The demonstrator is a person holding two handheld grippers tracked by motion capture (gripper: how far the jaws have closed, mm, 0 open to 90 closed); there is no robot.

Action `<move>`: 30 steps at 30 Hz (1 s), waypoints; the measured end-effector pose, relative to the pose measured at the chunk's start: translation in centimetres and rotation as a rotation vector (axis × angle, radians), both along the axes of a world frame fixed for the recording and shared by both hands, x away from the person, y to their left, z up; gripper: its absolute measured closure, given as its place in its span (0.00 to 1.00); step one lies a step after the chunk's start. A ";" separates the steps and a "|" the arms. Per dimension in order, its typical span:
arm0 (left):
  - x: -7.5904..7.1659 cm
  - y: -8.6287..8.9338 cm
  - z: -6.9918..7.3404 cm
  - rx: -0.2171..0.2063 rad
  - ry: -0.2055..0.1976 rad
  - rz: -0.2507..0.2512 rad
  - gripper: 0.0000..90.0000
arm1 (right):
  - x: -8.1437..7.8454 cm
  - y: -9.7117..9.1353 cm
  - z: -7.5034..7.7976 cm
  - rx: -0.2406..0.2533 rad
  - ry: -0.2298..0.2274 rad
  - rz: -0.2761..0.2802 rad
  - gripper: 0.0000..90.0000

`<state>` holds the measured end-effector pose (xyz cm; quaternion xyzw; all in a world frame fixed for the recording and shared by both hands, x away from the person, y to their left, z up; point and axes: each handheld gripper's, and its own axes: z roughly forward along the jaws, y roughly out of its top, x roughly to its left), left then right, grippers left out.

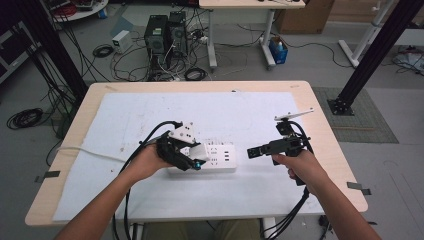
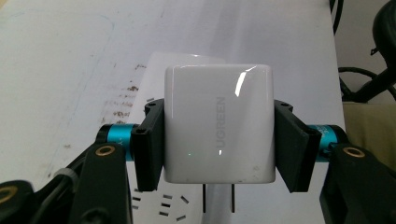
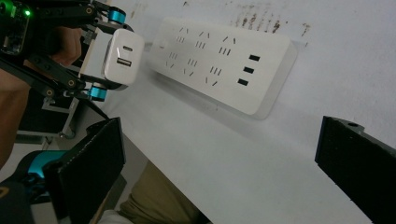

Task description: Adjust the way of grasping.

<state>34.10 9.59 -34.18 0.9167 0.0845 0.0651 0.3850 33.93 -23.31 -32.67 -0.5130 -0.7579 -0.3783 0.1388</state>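
A white UGREEN charger point(image 2: 218, 123) sits between the black jaws of my left gripper point(image 2: 218, 144), which is shut on its two sides. Its two metal prongs point(image 2: 217, 198) are bare and hang just above the white power strip point(image 2: 154, 203). In the high view, the left gripper point(image 1: 189, 156) holds the charger point(image 1: 198, 151) over the left end of the strip point(image 1: 220, 159). My right gripper point(image 1: 252, 151) hovers to the right of the strip, its jaws wide open with nothing between them. The right gripper view looks across the strip point(image 3: 224, 60) at the charger point(image 3: 122, 56).
A white mat point(image 1: 150, 115) covers most of the wooden table point(image 1: 320, 125). The strip's white cord point(image 1: 90, 151) runs off to the left. Black cables trail from both grippers over the near edge. Computers and cable clutter stand on the floor beyond the table.
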 end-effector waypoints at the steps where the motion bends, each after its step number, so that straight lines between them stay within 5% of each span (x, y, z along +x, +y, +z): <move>1: 0.0 -0.1 0.0 -0.002 0.003 0.000 0.47 | 0.0 0.0 0.0 0.000 0.001 -0.004 0.01; 30: -0.4 -4.1 0.1 -0.086 -0.048 -0.068 0.47 | 0.2 3.4 -0.2 0.100 0.125 0.016 0.01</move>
